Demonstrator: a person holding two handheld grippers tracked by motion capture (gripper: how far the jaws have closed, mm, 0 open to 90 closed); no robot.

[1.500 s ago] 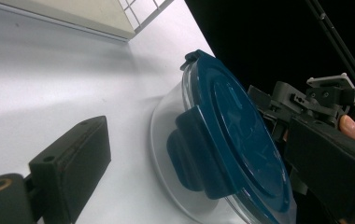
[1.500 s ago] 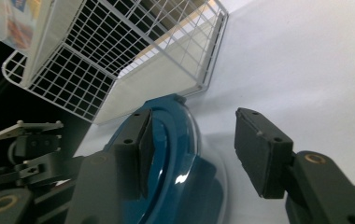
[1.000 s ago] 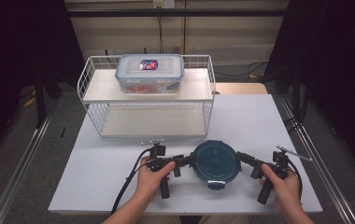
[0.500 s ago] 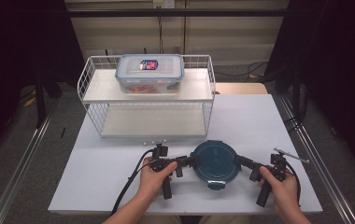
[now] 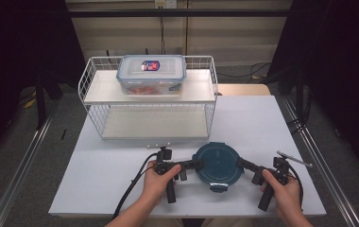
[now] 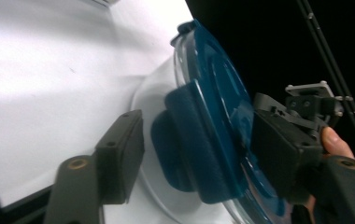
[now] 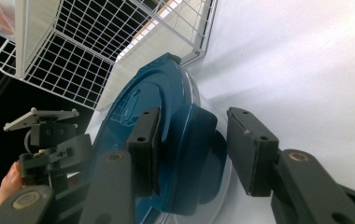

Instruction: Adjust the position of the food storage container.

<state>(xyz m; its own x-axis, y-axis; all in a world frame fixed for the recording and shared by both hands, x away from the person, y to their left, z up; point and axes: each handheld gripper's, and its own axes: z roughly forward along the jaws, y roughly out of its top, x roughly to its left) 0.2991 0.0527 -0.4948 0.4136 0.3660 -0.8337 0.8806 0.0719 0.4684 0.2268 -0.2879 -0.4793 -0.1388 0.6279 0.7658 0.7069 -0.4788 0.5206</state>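
Round clear container with dark teal-blue lid [image 5: 217, 162]: lid and latch tabs uniform teal; wall below transparent. Left claw [image 5: 197, 165] and right claw [image 5: 240, 164]: matte black jaws, brass-coloured pivot pins; grey three-cornered plate on top. White rectangular tabletop [image 5: 253, 123]: plain, no pattern. White wire rack [image 5: 92, 90]: square grid mesh, off-white shelf boards. Rectangular clear plastic box with blue-grey rimmed lid [image 5: 151, 73]: red-and-blue label on lid, red contents visible through wall. Surroundings: black.
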